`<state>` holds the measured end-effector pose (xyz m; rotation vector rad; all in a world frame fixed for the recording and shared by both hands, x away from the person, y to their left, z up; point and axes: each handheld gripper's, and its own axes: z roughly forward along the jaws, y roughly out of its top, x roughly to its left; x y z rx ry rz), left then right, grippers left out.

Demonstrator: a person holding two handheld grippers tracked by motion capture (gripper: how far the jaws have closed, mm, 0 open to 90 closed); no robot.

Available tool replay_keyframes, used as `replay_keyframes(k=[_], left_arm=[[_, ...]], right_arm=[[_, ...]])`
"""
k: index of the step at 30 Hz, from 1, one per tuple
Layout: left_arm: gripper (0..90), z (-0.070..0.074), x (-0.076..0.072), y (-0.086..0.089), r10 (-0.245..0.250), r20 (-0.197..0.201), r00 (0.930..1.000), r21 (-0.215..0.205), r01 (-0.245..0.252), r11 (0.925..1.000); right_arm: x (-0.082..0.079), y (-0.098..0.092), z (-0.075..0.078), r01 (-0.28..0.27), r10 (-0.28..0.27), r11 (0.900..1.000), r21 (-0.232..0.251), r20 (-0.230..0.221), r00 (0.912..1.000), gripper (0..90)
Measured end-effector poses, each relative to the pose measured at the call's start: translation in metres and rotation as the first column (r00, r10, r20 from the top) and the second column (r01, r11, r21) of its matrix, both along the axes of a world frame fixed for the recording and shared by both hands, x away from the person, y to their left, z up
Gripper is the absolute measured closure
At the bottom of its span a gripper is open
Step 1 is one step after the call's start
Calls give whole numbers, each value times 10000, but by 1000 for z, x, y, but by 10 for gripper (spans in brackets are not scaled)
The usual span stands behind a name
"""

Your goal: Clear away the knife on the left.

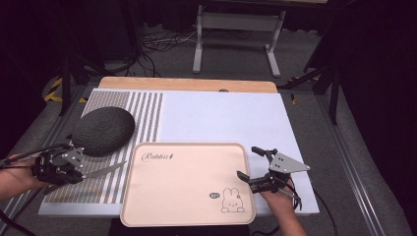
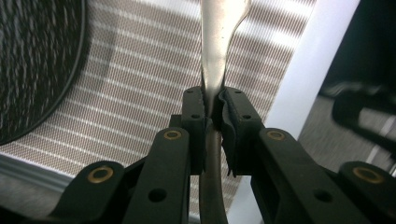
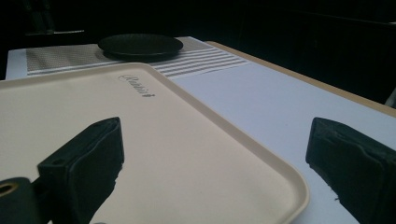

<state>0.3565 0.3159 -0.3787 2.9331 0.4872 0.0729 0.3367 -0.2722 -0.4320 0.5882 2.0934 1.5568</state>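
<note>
My left gripper is at the table's left, over a striped placemat, and is shut on a silvery metal utensil, probably a table knife. The utensil points right, towards a beige tray printed with a rabbit. In the left gripper view the pads pinch the utensil at its narrow part, above the placemat. My right gripper stands open across the tray's right edge. One jaw is over the tray, the other over the white mat, with nothing held between them.
A dark round plate sits on the striped placemat behind my left gripper, also seen as the plate and the plate. The white mat covers the table's middle and right. A wooden table edge runs along the back.
</note>
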Motion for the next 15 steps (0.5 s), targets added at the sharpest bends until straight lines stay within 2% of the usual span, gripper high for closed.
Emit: replay_keyframes(k=[3,6,9,11,15], left_arm=[[804,8,2,-4,760,-73,9971,-557,-763,9955],[805,13,3,-10,1154,-261,9930,-1040,-1175,9876],[804,17,2,-16,1313,-336,9908,-1395,-1347,9810],[805,20,1,-21,1299,-534,9901,-1687,-1372,9761],[805,23,-1,-28,1566,-777,9846,-2214,-1702,9602]], right_arm=[[0,-1,0,31,-31,10000,8,22,10000,48],[-1,-2,1,59,-59,10000,-7,43,10000,48],[-1,-3,2,74,-74,10000,35,46,10000,48],[-1,-3,2,71,-71,10000,32,38,10000,48],[-1,-3,2,90,-90,10000,9,88,9999,48]])
